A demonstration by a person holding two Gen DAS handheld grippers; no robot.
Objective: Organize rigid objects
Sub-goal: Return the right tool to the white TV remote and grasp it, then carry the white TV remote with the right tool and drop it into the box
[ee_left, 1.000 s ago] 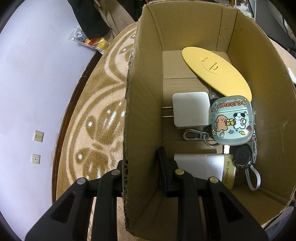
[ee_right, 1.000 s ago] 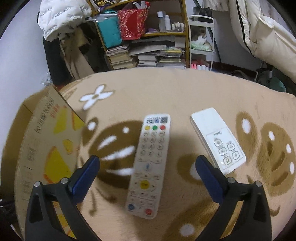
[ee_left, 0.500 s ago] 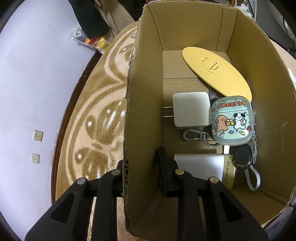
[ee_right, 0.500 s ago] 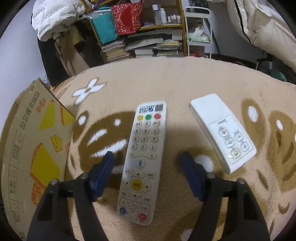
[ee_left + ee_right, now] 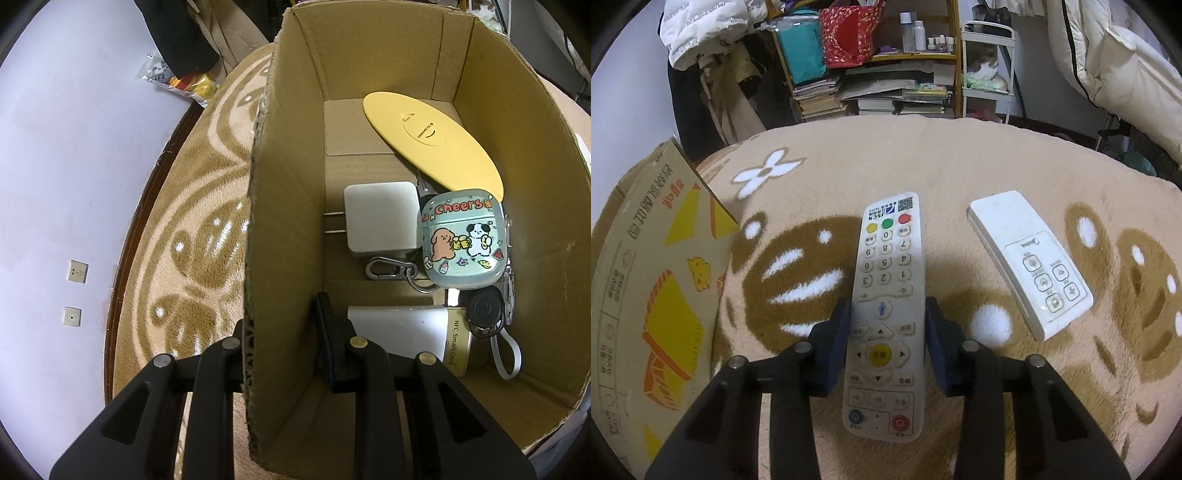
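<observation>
Two remotes lie on the patterned rug. Long TV remote (image 5: 885, 317) sits betw. the right hand-held gripper (image 5: 886, 325) pads, which press its sides; long axis runs straight ahead. White remote (image 5: 1028, 263) lies further right. One cardboard box (image 5: 280, 236) to the left, its wall pinched by the left hand-held gripper (image 5: 284, 332).
</observation>
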